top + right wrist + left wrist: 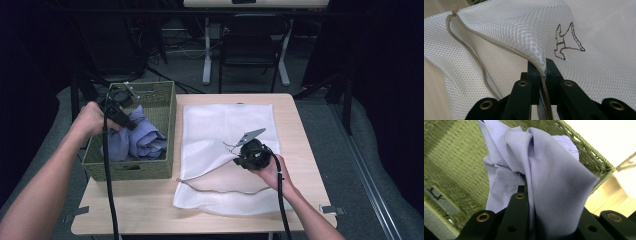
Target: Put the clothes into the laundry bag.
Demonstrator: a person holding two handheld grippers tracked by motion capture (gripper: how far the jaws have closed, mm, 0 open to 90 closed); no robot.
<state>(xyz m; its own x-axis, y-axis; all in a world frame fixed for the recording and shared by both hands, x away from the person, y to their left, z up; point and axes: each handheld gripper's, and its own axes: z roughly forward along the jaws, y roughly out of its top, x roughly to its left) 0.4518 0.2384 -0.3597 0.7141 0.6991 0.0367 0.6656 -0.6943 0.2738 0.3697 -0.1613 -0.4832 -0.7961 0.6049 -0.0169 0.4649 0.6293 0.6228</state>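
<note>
A lavender garment lies bunched in a green woven basket at the table's left. My left gripper is inside the basket, shut on a fold of that garment, which drapes over its jaws. A white mesh laundry bag lies flat on the table's middle, its zipper undone. My right gripper is shut on the upper zipper edge of the mesh bag and holds it lifted, so the mouth gapes. A dark embroidered mark shows on the mesh.
The basket stands at the wooden table's left edge, close beside the bag. Bare wood runs along the right and front edges. A dark chair and table legs stand on the floor beyond. Cables trail from both grippers.
</note>
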